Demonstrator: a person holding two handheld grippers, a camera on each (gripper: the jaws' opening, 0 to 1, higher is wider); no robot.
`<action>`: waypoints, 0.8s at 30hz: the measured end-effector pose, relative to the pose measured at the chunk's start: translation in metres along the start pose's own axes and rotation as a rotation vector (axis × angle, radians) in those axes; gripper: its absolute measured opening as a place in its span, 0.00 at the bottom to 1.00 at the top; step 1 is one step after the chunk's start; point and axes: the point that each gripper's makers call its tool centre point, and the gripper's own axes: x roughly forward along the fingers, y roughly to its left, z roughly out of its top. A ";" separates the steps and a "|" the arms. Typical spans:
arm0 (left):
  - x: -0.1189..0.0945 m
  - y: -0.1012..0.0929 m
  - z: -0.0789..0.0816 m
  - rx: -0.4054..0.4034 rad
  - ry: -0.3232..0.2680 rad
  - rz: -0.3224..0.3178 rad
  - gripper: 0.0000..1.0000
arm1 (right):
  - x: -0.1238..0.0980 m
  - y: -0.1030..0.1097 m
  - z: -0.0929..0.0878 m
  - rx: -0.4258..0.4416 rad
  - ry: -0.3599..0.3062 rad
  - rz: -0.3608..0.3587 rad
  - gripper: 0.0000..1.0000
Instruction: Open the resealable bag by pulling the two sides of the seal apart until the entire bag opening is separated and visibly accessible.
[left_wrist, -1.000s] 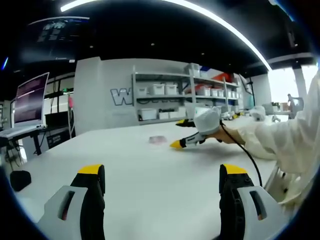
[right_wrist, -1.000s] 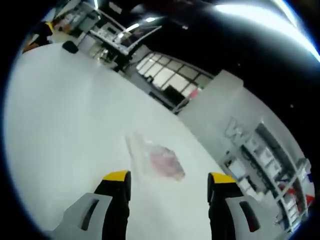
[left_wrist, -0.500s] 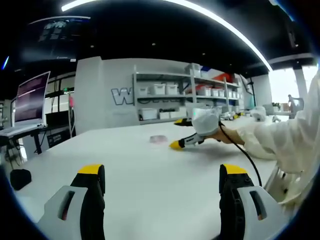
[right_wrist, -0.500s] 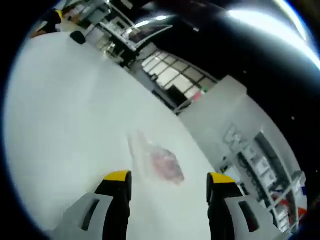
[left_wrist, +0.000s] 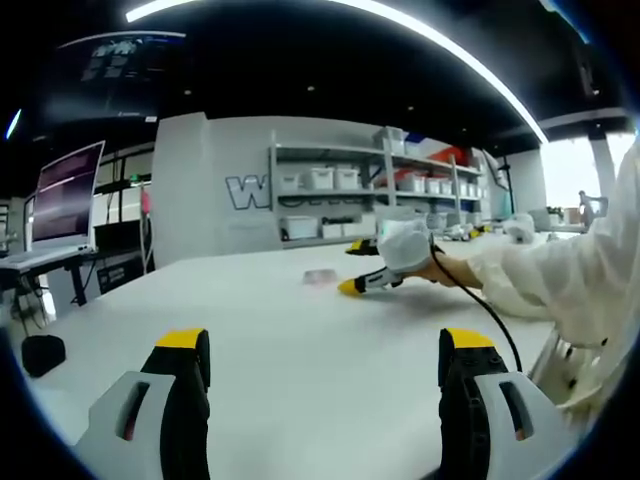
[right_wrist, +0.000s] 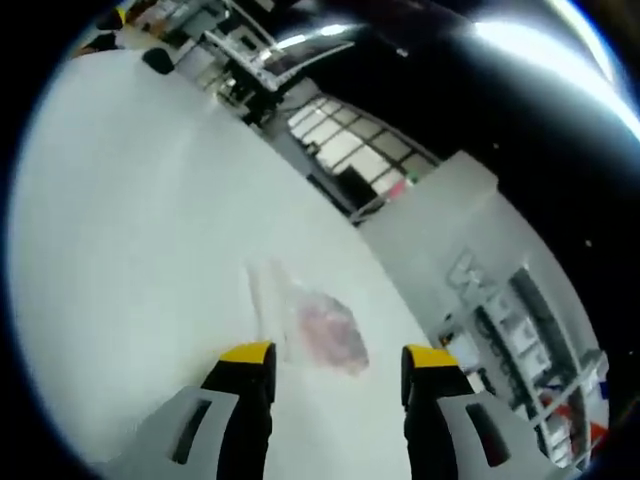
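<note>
A clear resealable bag (right_wrist: 308, 326) with pinkish contents lies flat on the white table (right_wrist: 120, 230), just beyond my right gripper (right_wrist: 340, 356), whose yellow-tipped jaws stand open on either side of its near end without touching it. In the left gripper view the bag (left_wrist: 318, 277) is a small patch far across the table. There the right gripper (left_wrist: 357, 267) reaches toward it, held by a gloved hand (left_wrist: 405, 245). My left gripper (left_wrist: 325, 345) hovers low over the near table, open and holding nothing.
A person's white sleeve (left_wrist: 560, 275) and a black cable (left_wrist: 485, 310) cross the right side. Shelves with white bins (left_wrist: 340, 195) stand behind the table. A monitor (left_wrist: 62, 195) sits at the left, and a dark object (left_wrist: 40, 355) lies at the table's left edge.
The right gripper has edged closer to the bag and its jaws have narrowed slightly. The left gripper has stayed still.
</note>
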 end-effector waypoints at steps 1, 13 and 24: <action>0.000 0.000 0.000 0.000 0.000 -0.001 0.94 | 0.001 0.001 0.000 -0.005 0.001 0.002 0.47; -0.001 0.003 -0.004 -0.007 0.003 0.004 0.94 | 0.008 0.007 0.004 -0.071 -0.011 0.020 0.37; -0.003 0.005 -0.004 -0.008 0.004 0.009 0.94 | 0.015 0.016 0.004 -0.115 -0.010 0.050 0.22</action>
